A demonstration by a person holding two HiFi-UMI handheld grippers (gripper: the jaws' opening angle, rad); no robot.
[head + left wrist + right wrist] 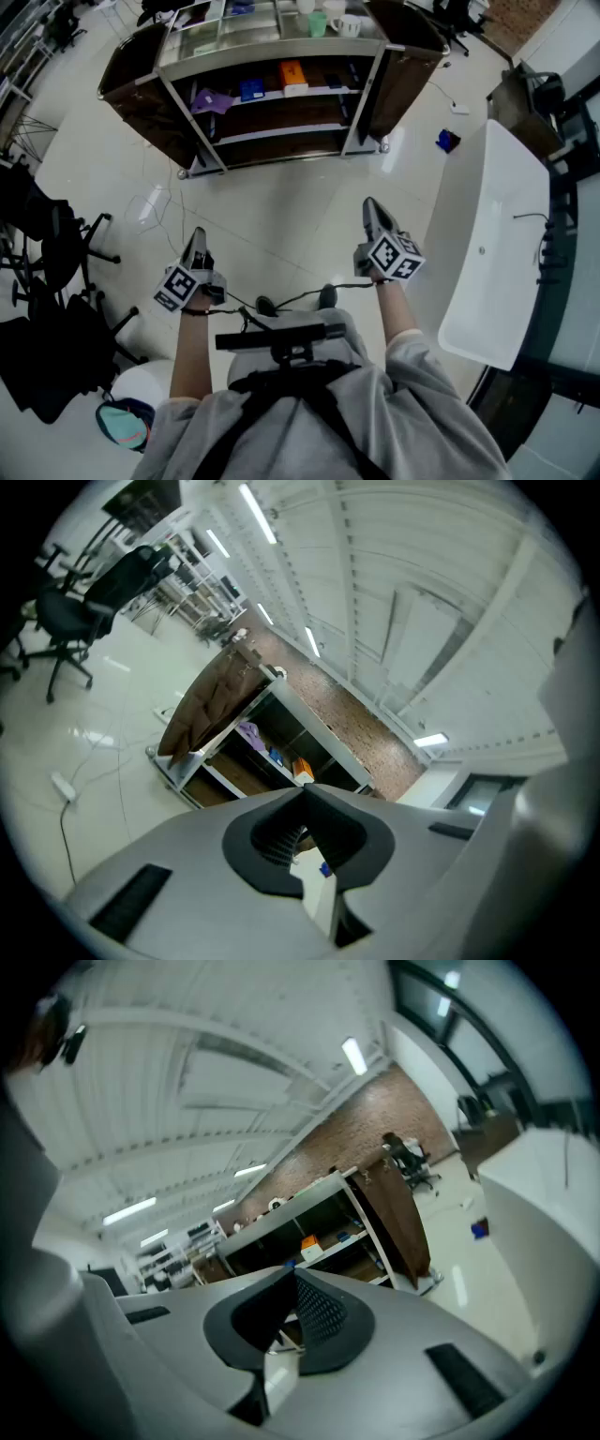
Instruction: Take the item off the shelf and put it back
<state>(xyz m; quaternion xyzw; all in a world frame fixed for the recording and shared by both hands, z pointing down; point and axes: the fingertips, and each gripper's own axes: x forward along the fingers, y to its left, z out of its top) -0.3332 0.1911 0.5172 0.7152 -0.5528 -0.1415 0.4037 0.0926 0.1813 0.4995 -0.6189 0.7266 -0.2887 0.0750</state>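
Nearest the lens in the head view is the person's grey top [309,422], crossed by dark harness straps, at the bottom centre of the frame. Both forearms reach up the frame from it.

Left gripper [197,234]: held left of centre, marker cube at the wrist, pointing up the frame towards the shelf [281,94] and well apart from it. In its own view the left gripper [305,794] has its dark pads pressed together at the tips.

Right gripper [370,206]: held right of centre and also well apart from the shelf. In its own view the right gripper [291,1274] likewise shows both pads closed against each other.

Shelf: a wheeled unit with dark brown side panels, at the top centre of the head view. Both gripper views show it beyond the closed jaws, the left at [253,752] and the right at [319,1232].

Items: all rest on the middle level of the shelf. An orange box [292,75] sits near the middle, a blue pack [251,89] just to its left and a purple item [211,100] further left. The orange box also shows in the left gripper view [302,769] and the right gripper view [310,1241]. A green cup [318,23] and a white mug [347,25] stand on the top level.

Surroundings: a white table [497,244] runs down the right side. A small blue object [447,141] lies on the pale floor between table and shelf. Black office chairs [47,244] stand at the left edge.
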